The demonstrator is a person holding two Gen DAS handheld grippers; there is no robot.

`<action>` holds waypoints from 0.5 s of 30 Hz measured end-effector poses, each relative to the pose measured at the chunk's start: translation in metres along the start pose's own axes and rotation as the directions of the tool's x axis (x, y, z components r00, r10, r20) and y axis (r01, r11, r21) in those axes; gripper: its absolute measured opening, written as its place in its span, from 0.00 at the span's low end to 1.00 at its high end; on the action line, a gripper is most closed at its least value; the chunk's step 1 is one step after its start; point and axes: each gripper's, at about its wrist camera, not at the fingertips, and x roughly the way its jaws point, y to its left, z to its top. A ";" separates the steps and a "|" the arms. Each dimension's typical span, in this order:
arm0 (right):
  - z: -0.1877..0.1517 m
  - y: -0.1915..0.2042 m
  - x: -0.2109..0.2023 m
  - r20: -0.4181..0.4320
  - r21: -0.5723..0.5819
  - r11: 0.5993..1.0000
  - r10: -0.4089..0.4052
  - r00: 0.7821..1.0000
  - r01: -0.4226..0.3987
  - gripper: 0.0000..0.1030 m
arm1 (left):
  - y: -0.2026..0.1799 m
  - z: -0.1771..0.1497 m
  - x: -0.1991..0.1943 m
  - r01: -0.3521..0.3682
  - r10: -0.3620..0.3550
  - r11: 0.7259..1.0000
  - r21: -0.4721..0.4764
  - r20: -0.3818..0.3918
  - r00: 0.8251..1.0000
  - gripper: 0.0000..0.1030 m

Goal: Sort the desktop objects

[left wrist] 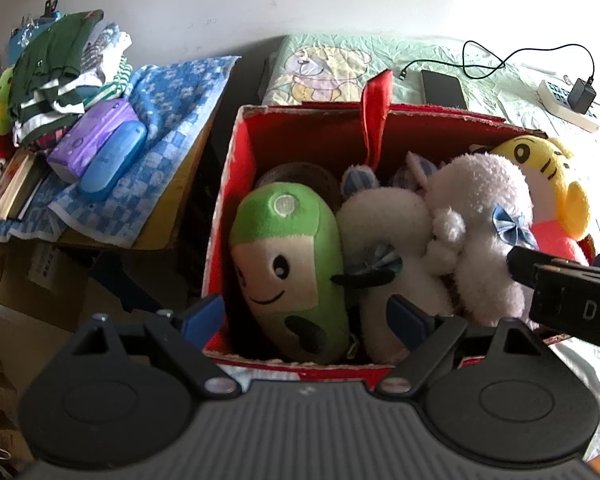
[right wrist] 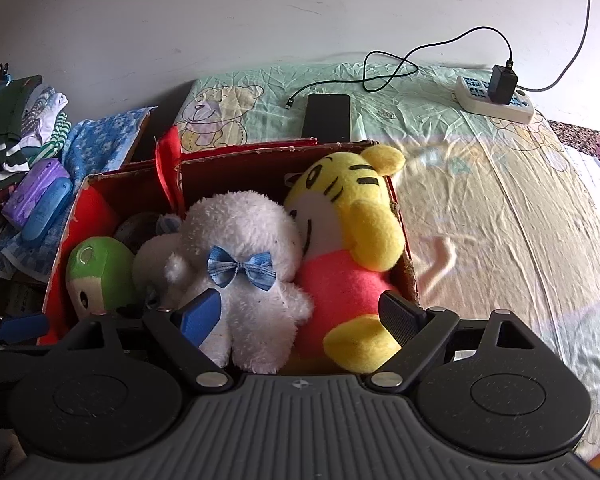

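Note:
A red cardboard box (left wrist: 236, 184) (right wrist: 244, 160) holds several plush toys. At its left lies a green plush with a face (left wrist: 288, 264) (right wrist: 96, 268). A white fluffy plush with a blue bow (left wrist: 480, 220) (right wrist: 240, 240) sits in the middle, and a yellow tiger plush in pink (left wrist: 548, 184) (right wrist: 352, 216) at the right. My left gripper (left wrist: 306, 318) hangs open over the box's near wall, its blue pads either side of the green plush without touching it. My right gripper (right wrist: 300, 316) is open above the white plush and the tiger. Its black body (left wrist: 560, 292) shows in the left wrist view.
Behind the box a bear-print sheet (right wrist: 480, 200) carries a black phone (right wrist: 327, 117), a charger cable (right wrist: 392, 68) and a power strip with an adapter (right wrist: 496, 96). At the left, clothes (left wrist: 56, 64), a purple pack (left wrist: 88, 140) and a blue case (left wrist: 114, 160) lie on a blue checked towel (left wrist: 164, 152).

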 end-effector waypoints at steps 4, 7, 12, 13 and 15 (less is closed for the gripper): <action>0.000 0.004 -0.001 0.005 -0.014 1.000 -0.006 1.000 0.006 0.85 | 0.003 0.000 0.002 0.017 -0.017 1.000 -0.012 -0.013 1.000 0.86; -0.001 0.005 -0.001 0.009 -0.017 1.000 -0.013 1.000 0.013 0.85 | 0.004 -0.001 0.003 0.019 -0.019 1.000 -0.014 -0.015 1.000 0.86; -0.002 0.008 -0.001 0.012 -0.021 1.000 -0.020 1.000 0.021 0.85 | 0.004 -0.001 0.004 0.020 -0.020 1.000 -0.012 -0.012 1.000 0.86; -0.002 0.008 -0.001 0.013 -0.024 0.999 -0.022 1.000 0.022 0.85 | 0.005 -0.002 0.004 0.019 -0.019 1.000 -0.012 -0.009 1.000 0.86; -0.002 0.010 -0.001 0.015 -0.029 0.999 -0.027 1.000 0.027 0.85 | 0.006 -0.002 0.004 0.019 -0.019 1.000 -0.013 -0.004 1.000 0.86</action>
